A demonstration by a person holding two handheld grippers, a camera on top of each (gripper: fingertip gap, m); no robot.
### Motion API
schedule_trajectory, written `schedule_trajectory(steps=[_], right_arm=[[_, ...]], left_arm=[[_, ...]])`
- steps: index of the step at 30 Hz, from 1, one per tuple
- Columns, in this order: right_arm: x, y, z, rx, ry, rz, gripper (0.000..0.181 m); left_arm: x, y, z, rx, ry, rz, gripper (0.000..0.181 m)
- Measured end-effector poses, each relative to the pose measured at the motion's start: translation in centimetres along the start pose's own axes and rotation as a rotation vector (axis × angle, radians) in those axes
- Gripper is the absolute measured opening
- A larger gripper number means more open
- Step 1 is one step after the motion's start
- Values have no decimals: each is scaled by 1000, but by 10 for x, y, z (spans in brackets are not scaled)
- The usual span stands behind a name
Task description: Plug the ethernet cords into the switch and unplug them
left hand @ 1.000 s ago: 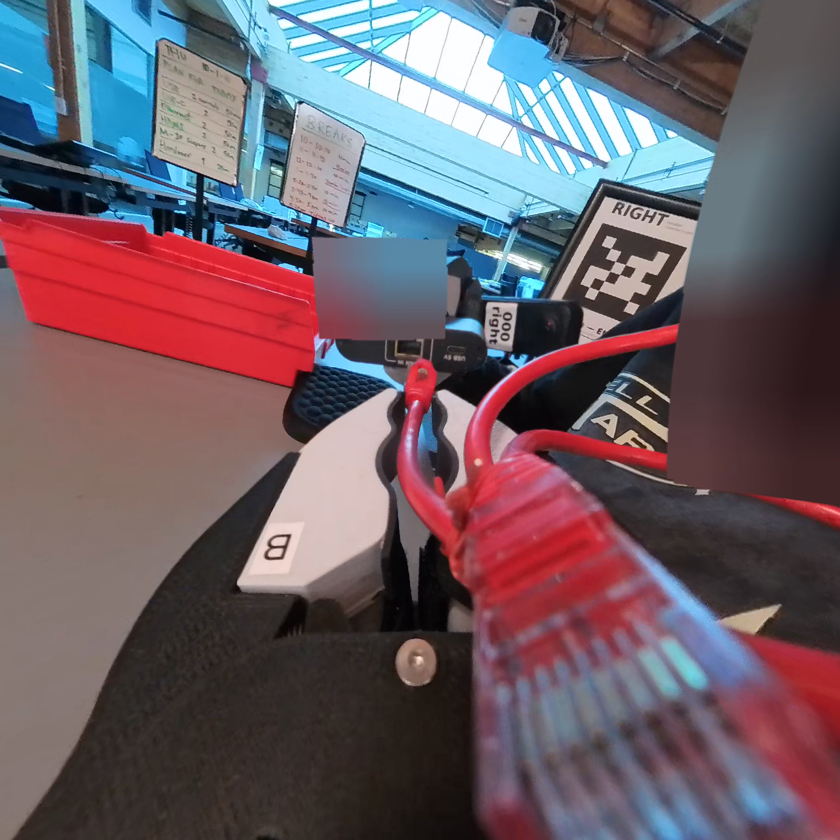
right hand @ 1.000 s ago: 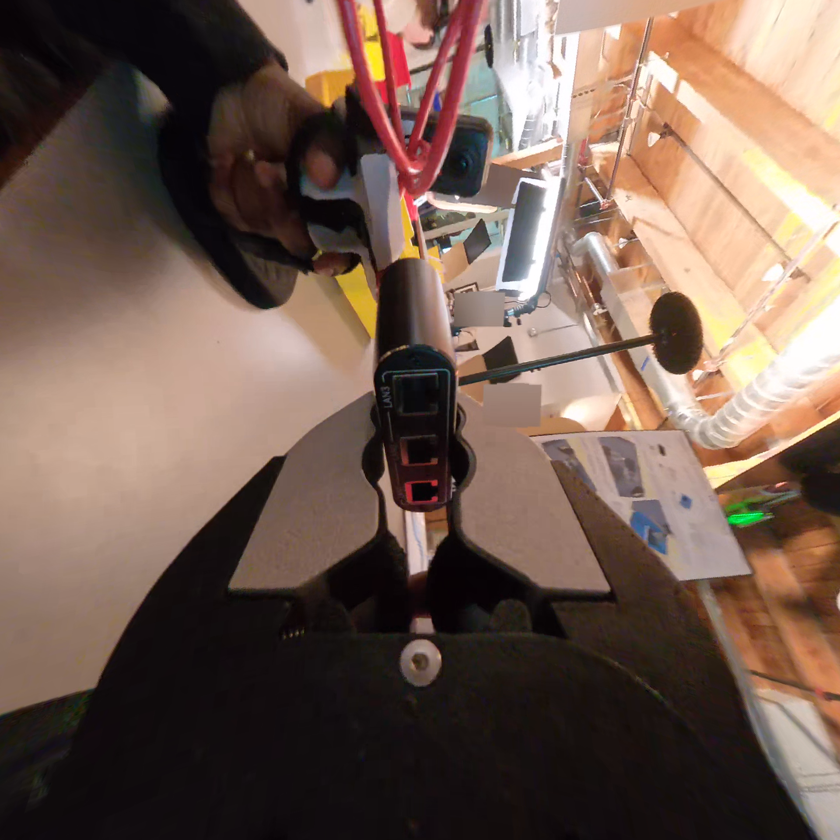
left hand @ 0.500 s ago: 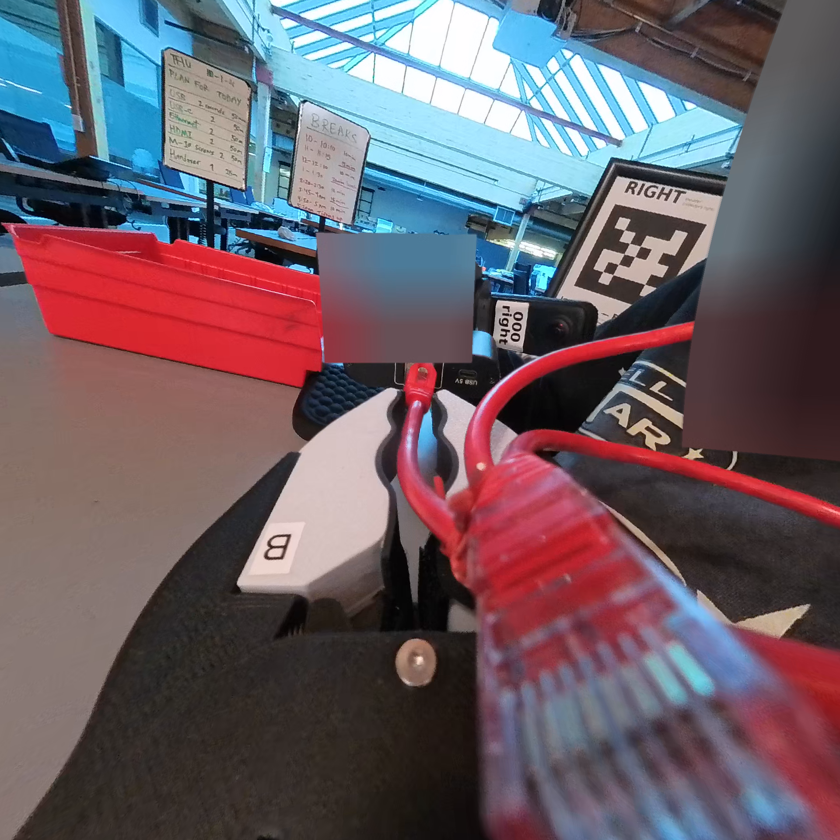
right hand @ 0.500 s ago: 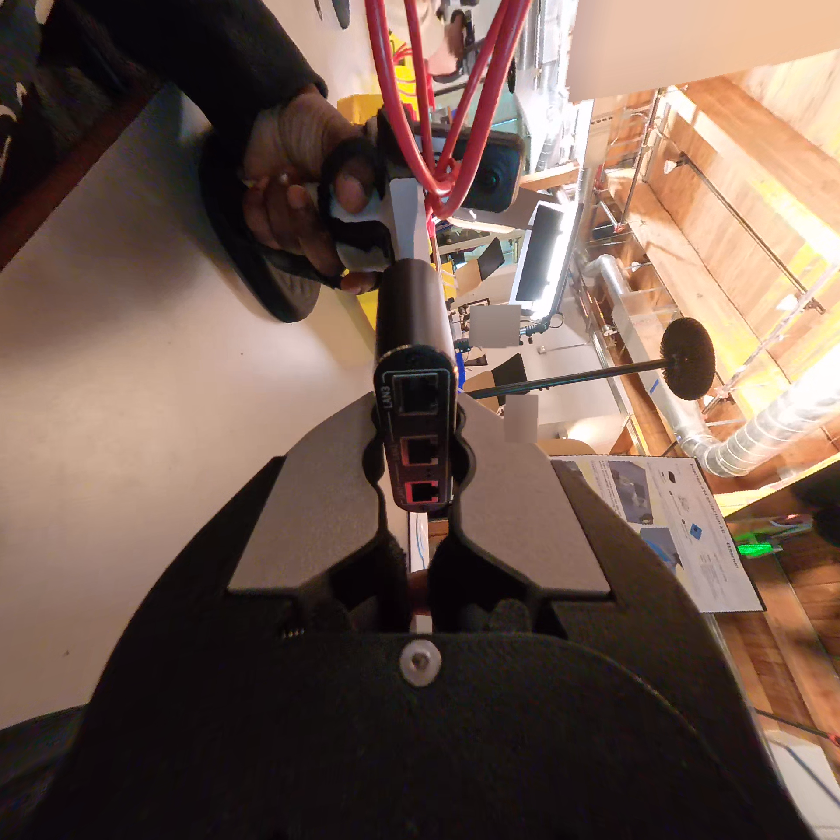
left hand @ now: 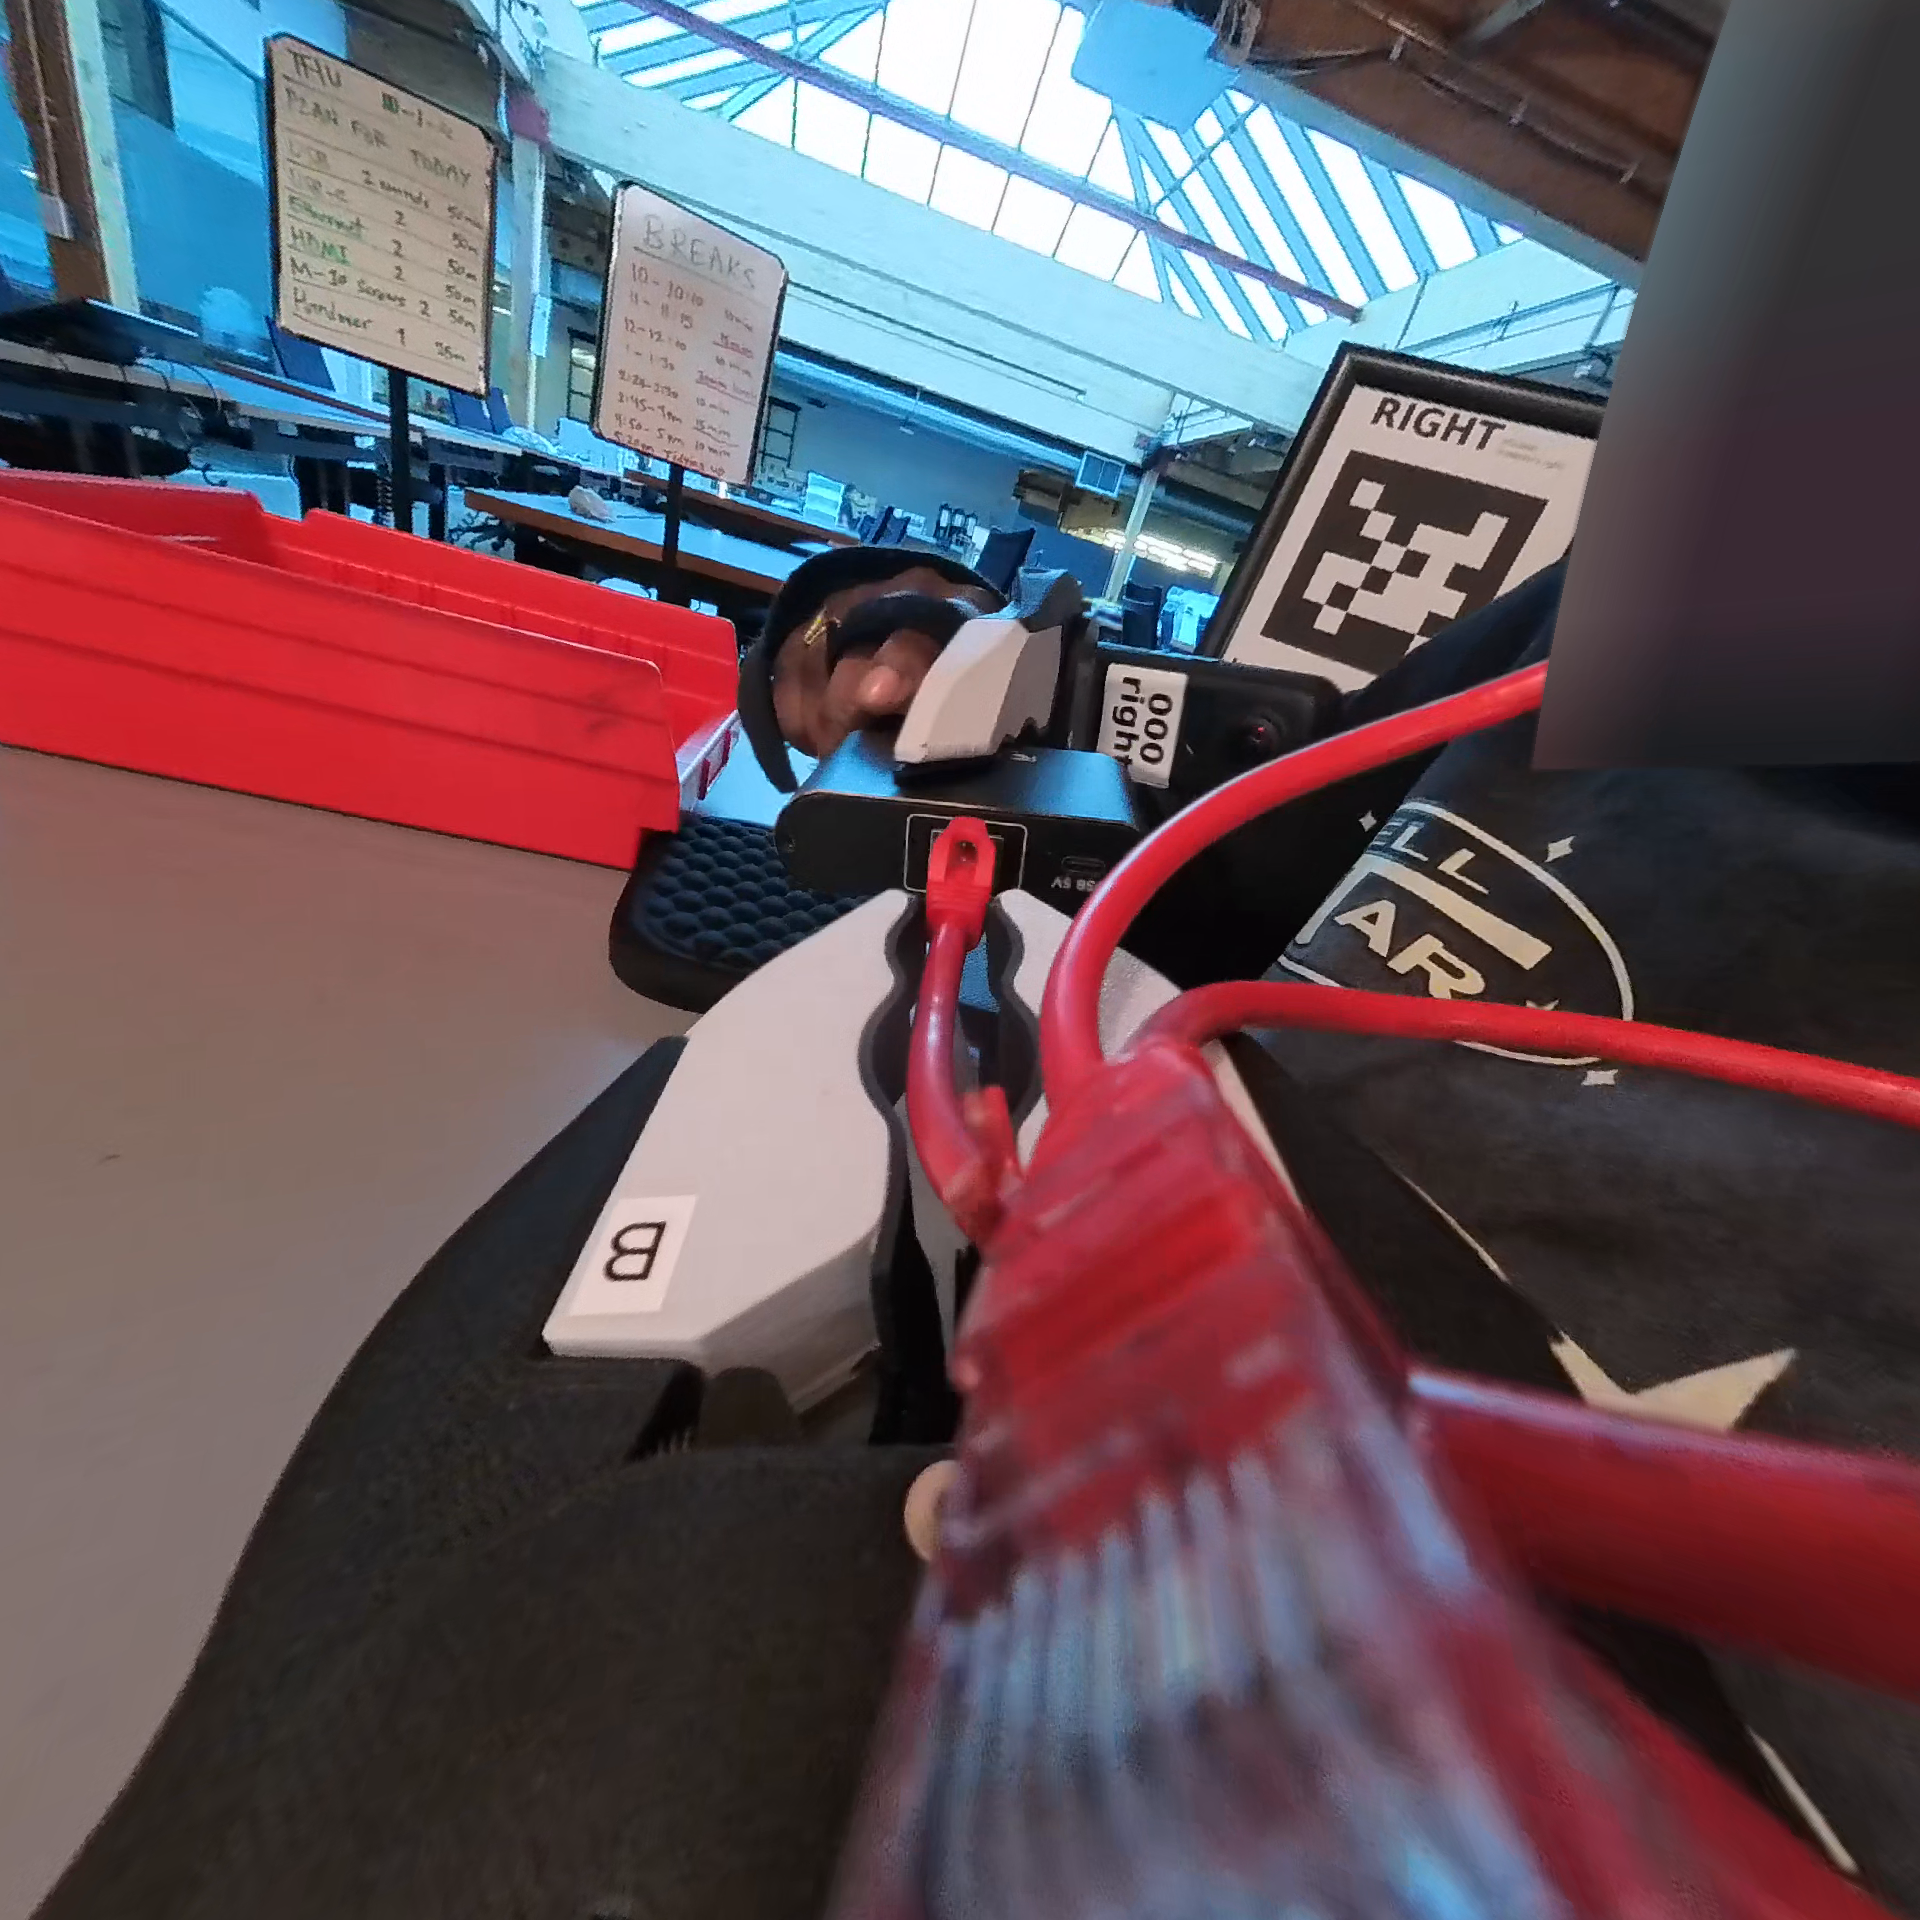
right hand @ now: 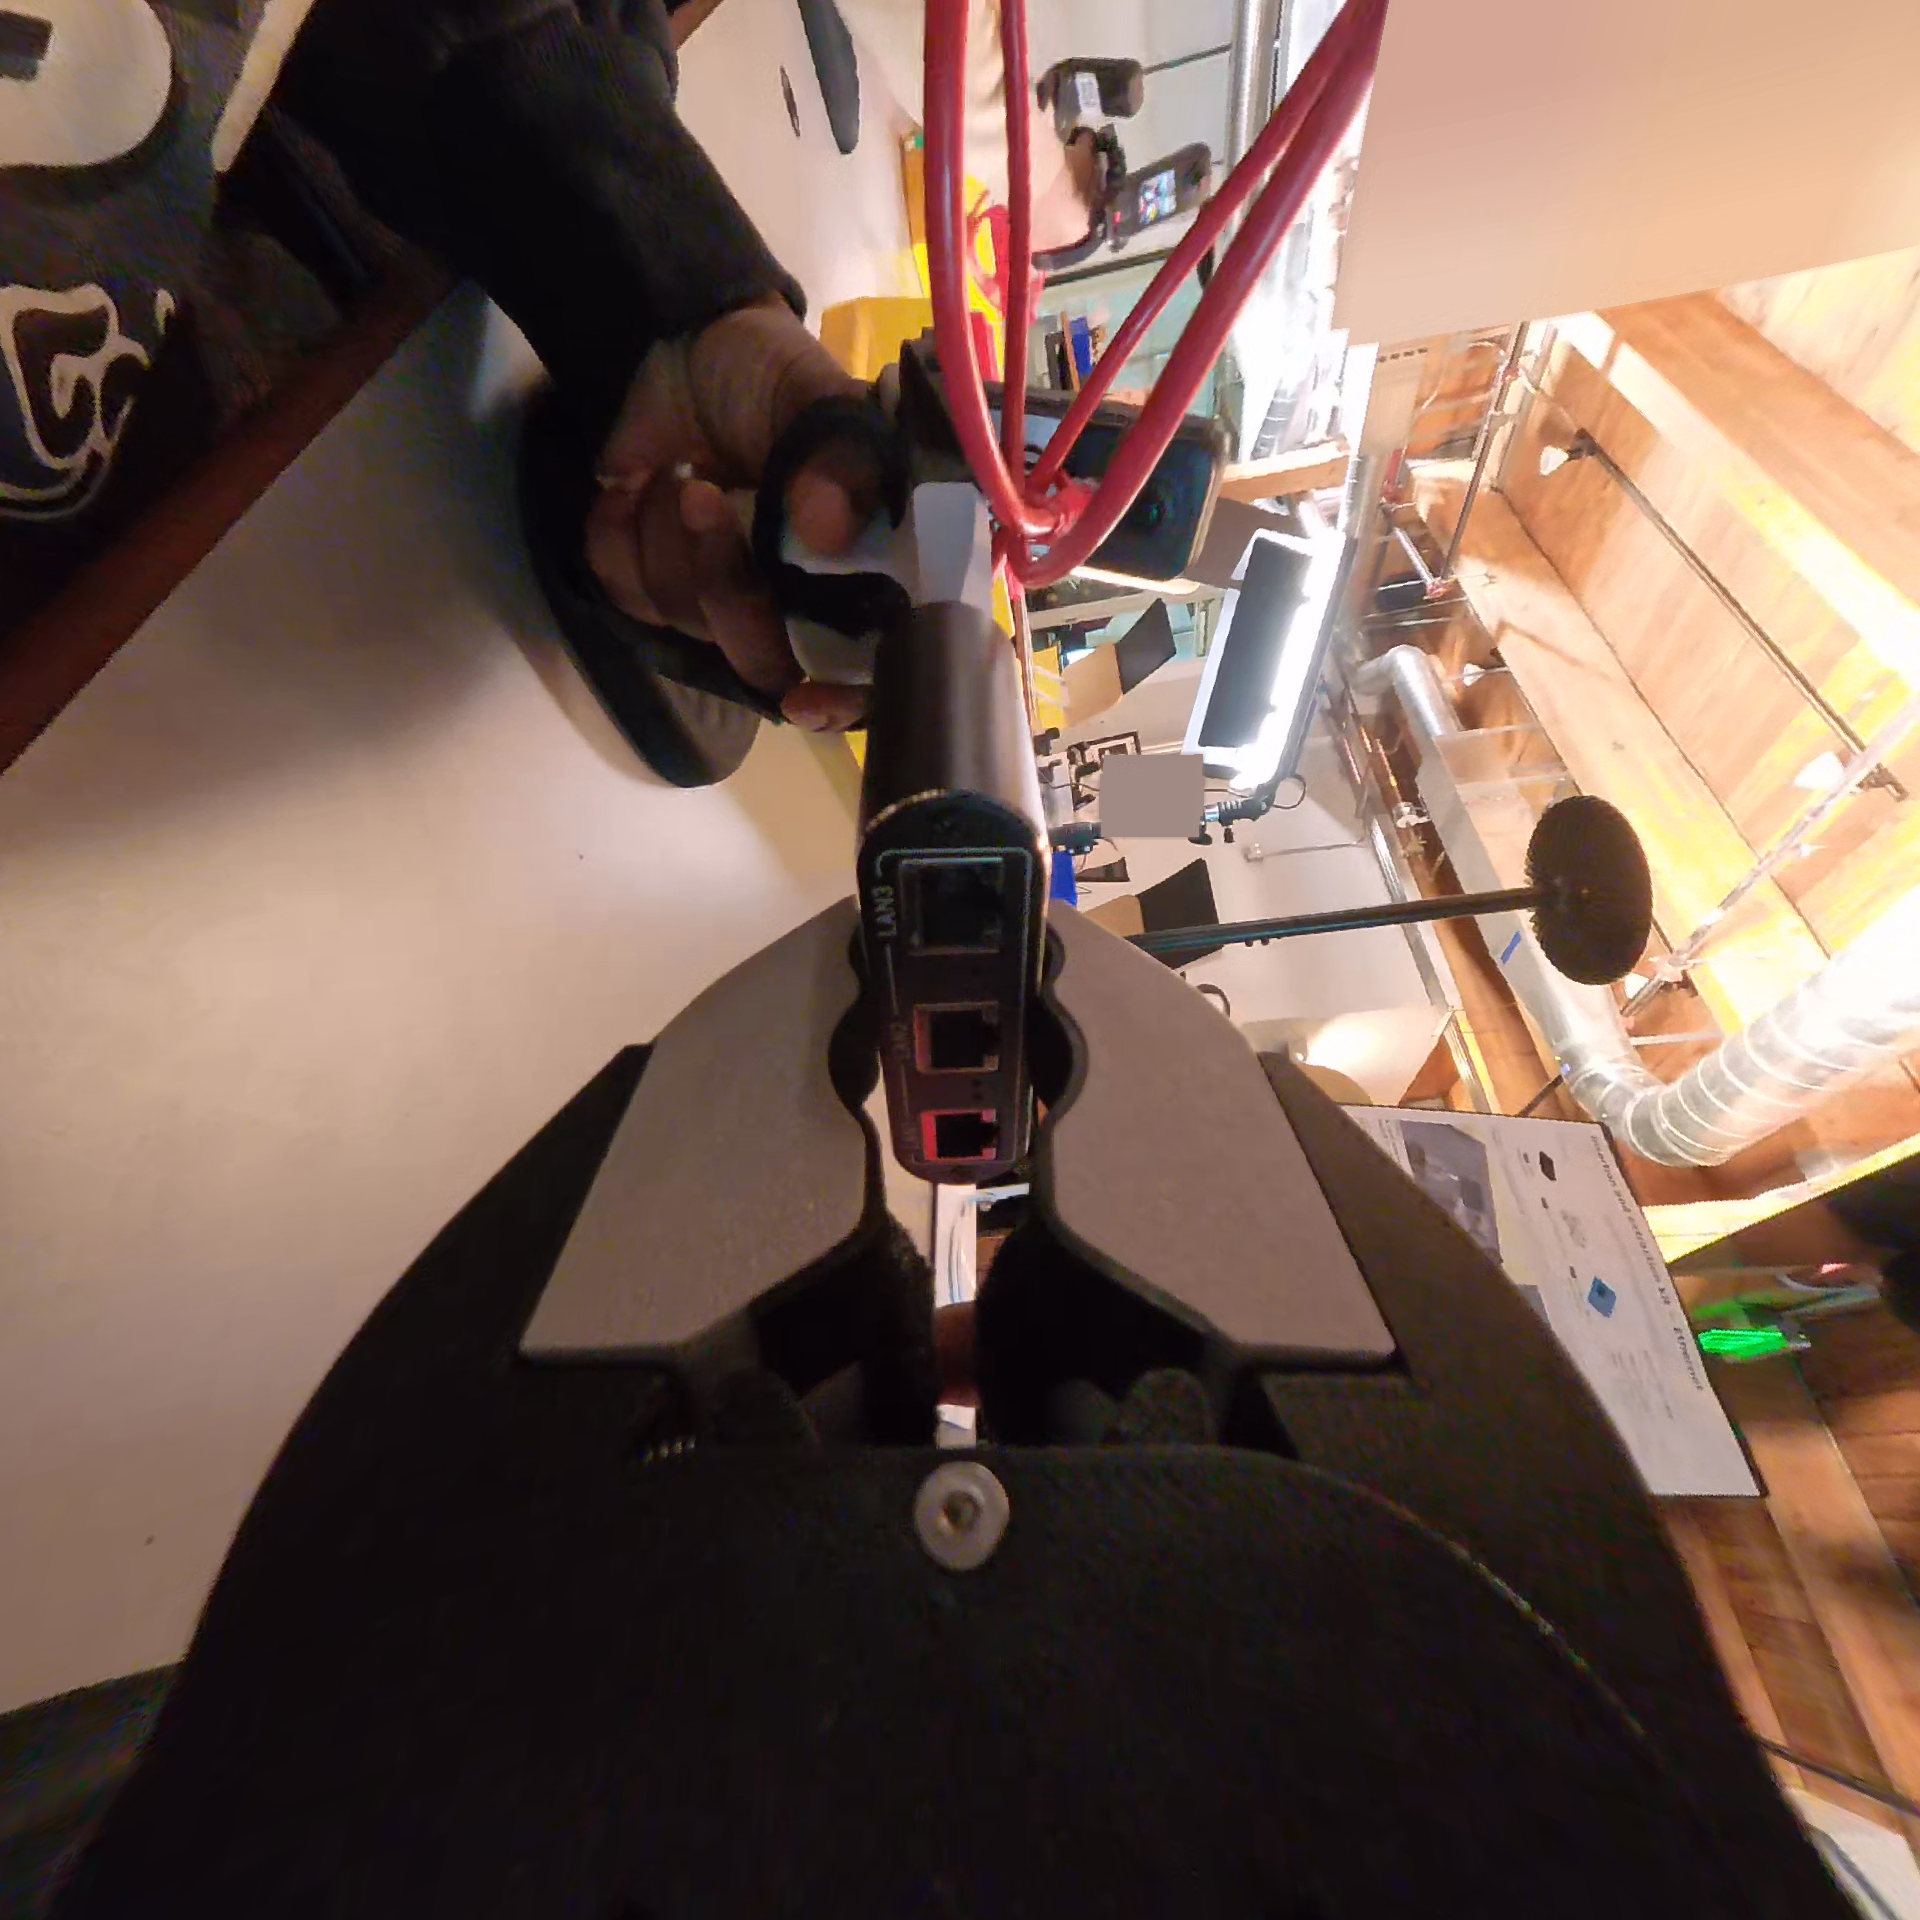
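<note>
Two grippers meet at the black switch [right hand: 951, 997]. The right gripper [right hand: 954, 1023] clamps its dark fingers [right hand: 727, 1122] on the switch's near end, where three ports face the camera, all unfilled. In the left wrist view, the left gripper [left hand: 951, 925] pinches the red ethernet cord [left hand: 940, 1029] just behind its plug [left hand: 961, 862], whose tip sits at a port on the switch's [left hand: 961, 816] face; whether it is seated I cannot tell. More red cord loops to the right, with a second plug [left hand: 1143, 1455] blurred close to the lens. A red bin [left hand: 312, 665] rests far left on the grey table [left hand: 260, 1091].
</note>
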State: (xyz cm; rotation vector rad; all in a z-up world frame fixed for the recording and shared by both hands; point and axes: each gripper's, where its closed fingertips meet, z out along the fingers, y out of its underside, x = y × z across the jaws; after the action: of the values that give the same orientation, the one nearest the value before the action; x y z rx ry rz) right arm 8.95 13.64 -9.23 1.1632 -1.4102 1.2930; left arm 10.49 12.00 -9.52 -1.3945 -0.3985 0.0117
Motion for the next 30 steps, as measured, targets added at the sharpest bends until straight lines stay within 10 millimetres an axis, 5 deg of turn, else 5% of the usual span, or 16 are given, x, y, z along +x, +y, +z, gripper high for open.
schedule_trajectory(steps=[4,7,11,16,19,24,30], right_arm=[[11,4,3,-42,50,50,24],[27,17,6,-122,157,95,25],[57,57,-4,-354,351,118,24],[78,111,-46,-745,487,162,25],[58,127,-62,-975,405,133,25],[3,142,-77,-1274,126,72,25],[-64,148,-97,-1450,-186,141,25]], left_arm=[[-4,-12,-2,91,-7,-18,12],[-23,-22,-9,176,-119,-37,31],[-48,-40,-32,358,-250,-133,37],[-78,-60,-76,625,-443,-218,36],[-78,-65,-89,674,-508,-157,32],[-69,-43,-43,373,-503,-9,33],[-70,-53,-59,506,-466,-89,31]])
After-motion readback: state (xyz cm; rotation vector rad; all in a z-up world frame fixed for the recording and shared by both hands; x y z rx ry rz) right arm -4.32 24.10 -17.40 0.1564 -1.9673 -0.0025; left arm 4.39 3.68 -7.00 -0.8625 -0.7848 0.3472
